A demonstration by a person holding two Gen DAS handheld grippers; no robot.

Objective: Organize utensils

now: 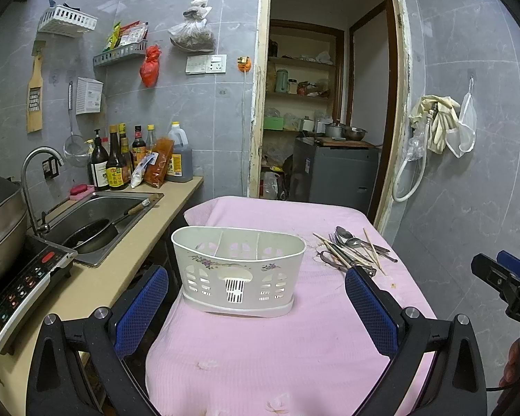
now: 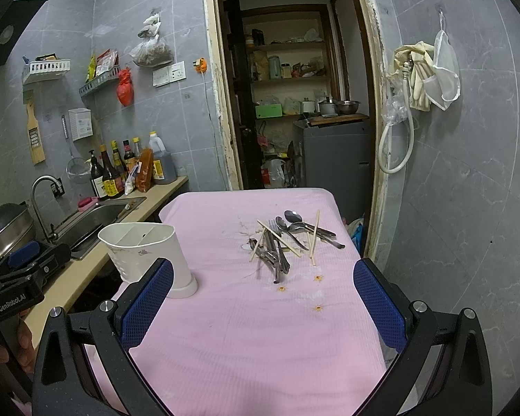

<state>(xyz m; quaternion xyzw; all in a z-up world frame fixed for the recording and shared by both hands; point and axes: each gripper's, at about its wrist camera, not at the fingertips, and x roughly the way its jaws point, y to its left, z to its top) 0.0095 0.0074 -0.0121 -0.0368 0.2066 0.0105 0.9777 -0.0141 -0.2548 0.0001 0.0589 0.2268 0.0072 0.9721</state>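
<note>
Both grippers, left and right, hung with jaws wide and empty over bare pink bench. Caddy stood left; utensils lay far right, near the edge.

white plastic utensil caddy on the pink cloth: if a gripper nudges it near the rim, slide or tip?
The white perforated plastic utensil caddy looks empty, so probably light. It stands tall on a narrower base tray, so a push near the rim may tip it. The pink tablecloth could bunch rather than let it slide.
</note>
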